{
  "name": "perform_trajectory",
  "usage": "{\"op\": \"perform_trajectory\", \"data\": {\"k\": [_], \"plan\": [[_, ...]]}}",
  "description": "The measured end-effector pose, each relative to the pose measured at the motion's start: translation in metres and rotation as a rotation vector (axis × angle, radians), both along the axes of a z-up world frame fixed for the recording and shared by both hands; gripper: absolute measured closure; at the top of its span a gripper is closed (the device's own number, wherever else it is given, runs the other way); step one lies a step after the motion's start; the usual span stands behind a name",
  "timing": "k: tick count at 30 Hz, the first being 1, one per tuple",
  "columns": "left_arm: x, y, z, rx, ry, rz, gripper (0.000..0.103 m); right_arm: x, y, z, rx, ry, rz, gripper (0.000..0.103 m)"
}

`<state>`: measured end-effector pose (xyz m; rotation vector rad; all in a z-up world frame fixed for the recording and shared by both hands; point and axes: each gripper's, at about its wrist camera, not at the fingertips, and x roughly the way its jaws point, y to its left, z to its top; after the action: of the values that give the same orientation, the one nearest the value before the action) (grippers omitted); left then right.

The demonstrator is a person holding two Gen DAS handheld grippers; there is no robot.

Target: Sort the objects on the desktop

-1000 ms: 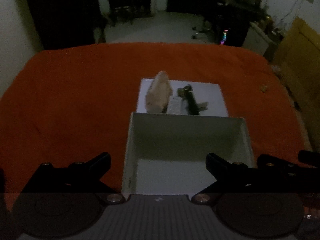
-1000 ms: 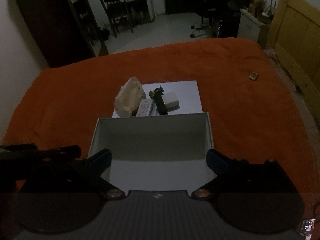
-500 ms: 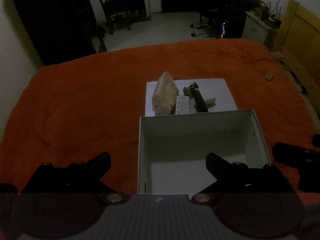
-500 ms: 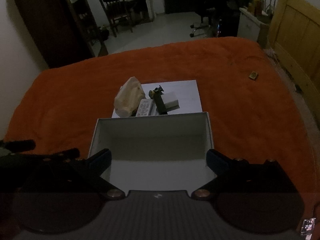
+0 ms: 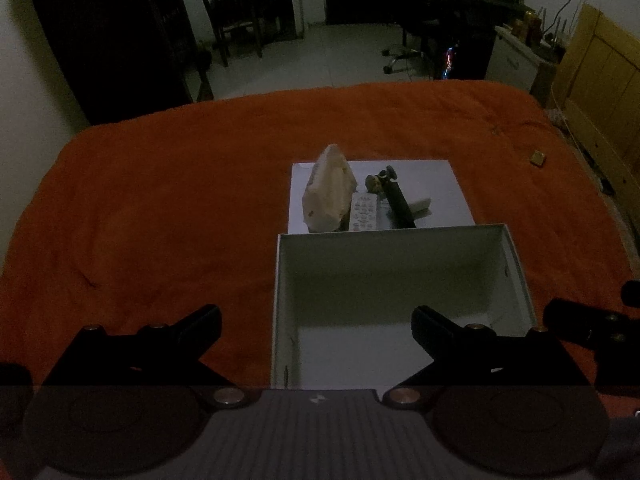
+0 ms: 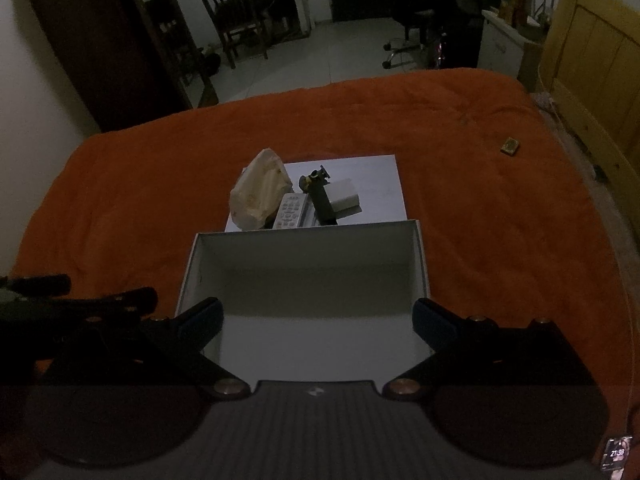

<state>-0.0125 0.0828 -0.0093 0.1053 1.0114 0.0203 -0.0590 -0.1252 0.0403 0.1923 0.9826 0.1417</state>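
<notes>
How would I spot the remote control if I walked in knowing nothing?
Find the orange bedspread and the open white box on it. Just behind the box lies a flat white sheet with a small pile of things. The remote control is the slim pale slab with rows of buttons, between the cream bag and the black stick.

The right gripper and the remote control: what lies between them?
In the right wrist view, the open white box lies between the right gripper and the remote control; its far wall stands just before the remote.
</notes>
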Motion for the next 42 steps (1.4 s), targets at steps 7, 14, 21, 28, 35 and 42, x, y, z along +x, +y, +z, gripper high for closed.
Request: {"op": "perform_trajectory", "data": {"k": [7,14,21,28,35,42], "plan": [[0.000,0.003,0.007,0.009,-0.002,0.008,0.000,0.012,-0.003,-0.005,-0.015,-0.016,0.000,0.000],[-0.002,0.007,0.018,0.014,-0.014,0.017,0.000,-0.002,-0.009,0.006,-0.024,-0.019,0.021,0.000],[0.011,0.010,0.006,0.022,0.035,0.019,0.000,0.024,-0.033,-0.008,-0.019,0.011,0.004,0.000],[0.018,0.017,-0.003,-0.050,0.041,0.014,0.000,0.037,-0.028,-0.011,-0.029,-0.017,-0.013,0.000],[0.034,0.020,-0.018,-0.070,0.100,-0.005,0.000,0.062,-0.036,-0.025,-0.006,0.061,-0.012,0.000],[0.055,0.020,-0.026,-0.096,0.113,-0.016,0.000,0.092,-0.044,-0.047,0.029,0.190,-0.072,0.000]]}}
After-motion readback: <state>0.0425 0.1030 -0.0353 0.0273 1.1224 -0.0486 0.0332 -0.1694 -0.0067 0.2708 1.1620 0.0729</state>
